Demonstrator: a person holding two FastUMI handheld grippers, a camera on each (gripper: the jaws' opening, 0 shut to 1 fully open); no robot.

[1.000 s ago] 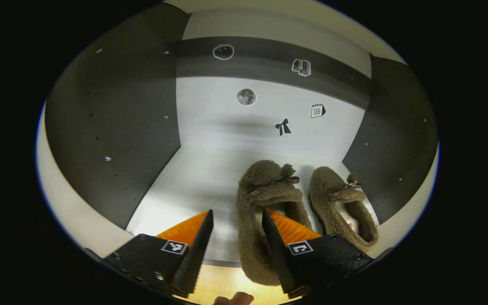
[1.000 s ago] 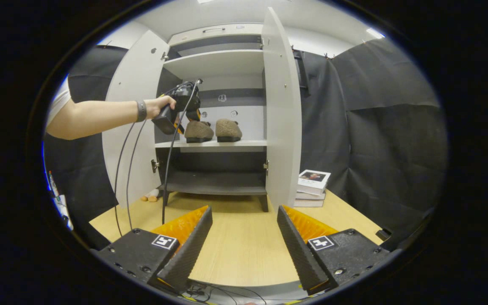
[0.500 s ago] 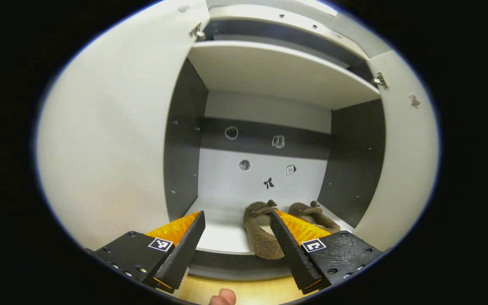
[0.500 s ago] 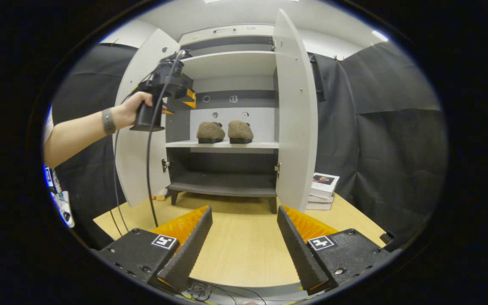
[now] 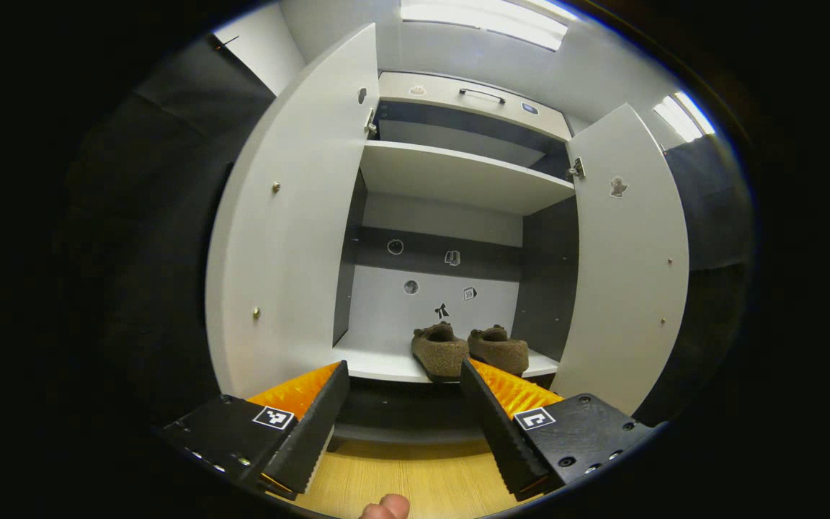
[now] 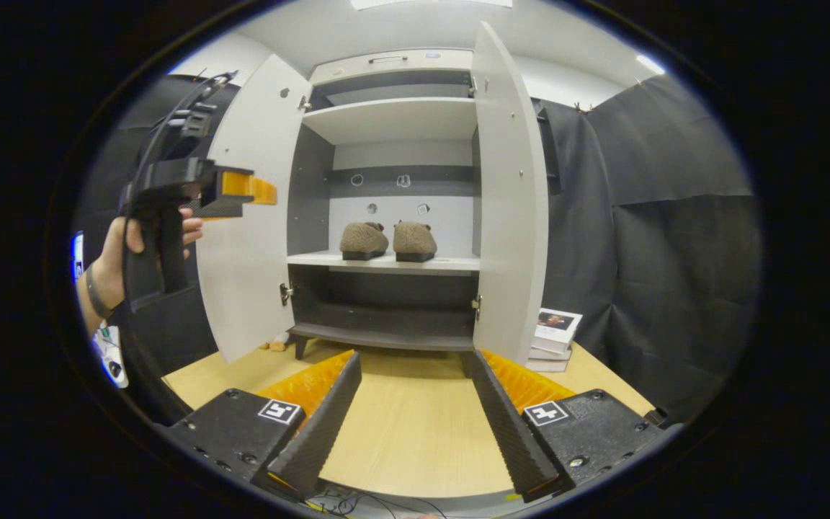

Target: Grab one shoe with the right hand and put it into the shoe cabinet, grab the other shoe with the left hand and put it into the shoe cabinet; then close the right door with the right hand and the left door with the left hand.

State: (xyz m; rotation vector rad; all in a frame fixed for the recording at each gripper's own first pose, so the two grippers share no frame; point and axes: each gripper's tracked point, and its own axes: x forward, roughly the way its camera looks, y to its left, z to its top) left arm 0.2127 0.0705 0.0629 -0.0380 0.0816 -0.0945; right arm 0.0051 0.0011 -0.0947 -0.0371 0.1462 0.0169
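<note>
Both grippers stand wide apart and empty: the right gripper [image 6: 415, 414] low over the pale wooden table [image 6: 415, 425], the left gripper [image 5: 404, 418] facing the open cupboard. Ahead of both sets of fingers, the two fuzzy brown slippers [image 6: 384, 241] sit side by side on the middle shelf of the white-and-grey shoe cabinet [image 6: 386, 119]. Next, I'd say, swing the tall white right door [image 6: 509, 209] shut, pushing flat against its outer face, then the left door [image 6: 253, 216]. A stack of books [image 6: 555, 328] lies beyond the right door; black cloth hangs around.
</note>
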